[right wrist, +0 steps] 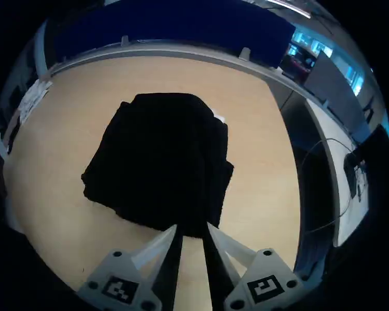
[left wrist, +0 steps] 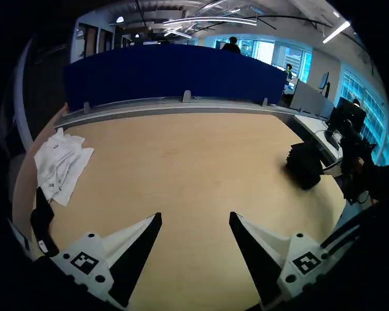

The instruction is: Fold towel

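A black towel (right wrist: 161, 160), folded into a thick stack, lies on the wooden table (right wrist: 256, 155). My right gripper (right wrist: 192, 230) has its fingers pinched on the stack's near edge, and dark cloth fills the narrow gap between them. In the left gripper view the same black towel (left wrist: 304, 165) sits at the table's right edge, with the right gripper (left wrist: 350, 166) and the hand holding it just behind. My left gripper (left wrist: 194, 217) hovers open over bare table (left wrist: 194, 155), holding nothing. A crumpled white towel (left wrist: 59, 163) lies at the far left.
A blue divider panel (left wrist: 174, 72) on a grey rail runs along the table's far edge. A dark item (left wrist: 41, 217) sits at the near left edge. A neighbouring desk with monitors (left wrist: 345, 116) and cables stands to the right. The white towel (right wrist: 31, 98) lies at the table's left rim.
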